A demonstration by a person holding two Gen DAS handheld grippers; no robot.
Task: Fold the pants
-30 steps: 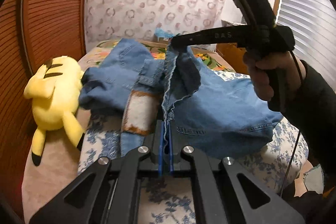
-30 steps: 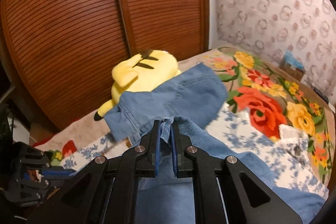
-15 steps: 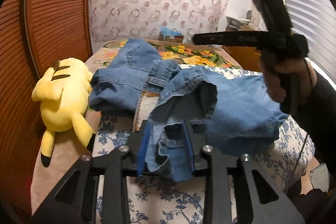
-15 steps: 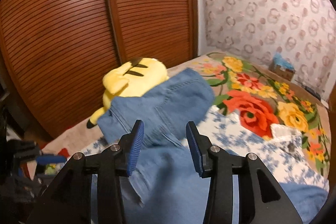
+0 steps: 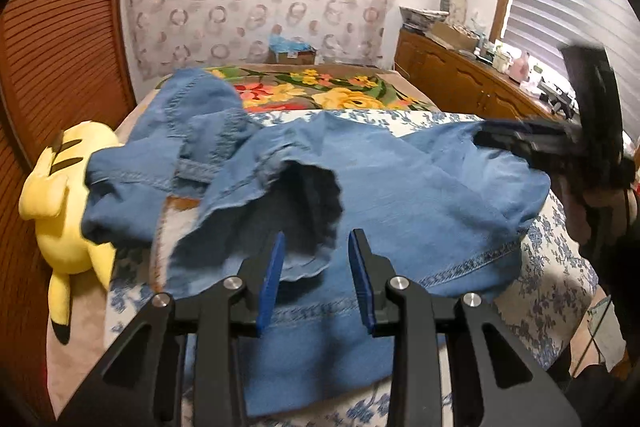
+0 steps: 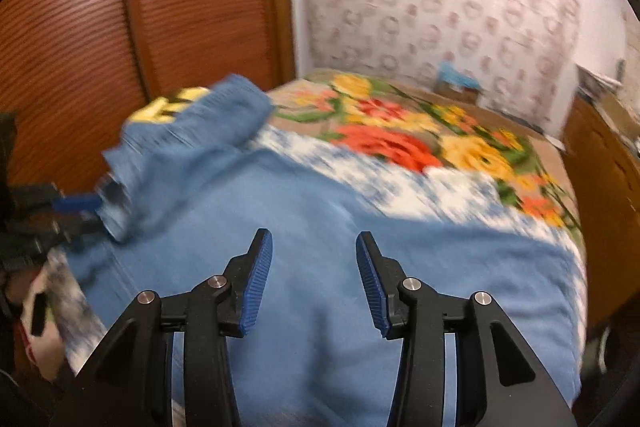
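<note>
At the far left a yellow plush toy (image 5: 64, 203) lies along the edge of the bed (image 5: 556, 275), against the wooden slatted doors (image 5: 60, 75). The pants (image 5: 360, 195), blue denim, are spread in a rumpled heap across the bed, one end reaching up toward the flowered blanket (image 5: 320, 93) and touching the toy. My left tongs (image 5: 316, 267) stand partly open just above the near hem; a fold of cloth shows between the blue pads, but they press on nothing. To the right, my right tongs (image 6: 314, 275) are also parted, a little wider, with only flat denim beneath them and nothing gripped. In the left camera they appear blurred at the pants' right edge, my hand (image 5: 600, 203) on the handle.
</note>
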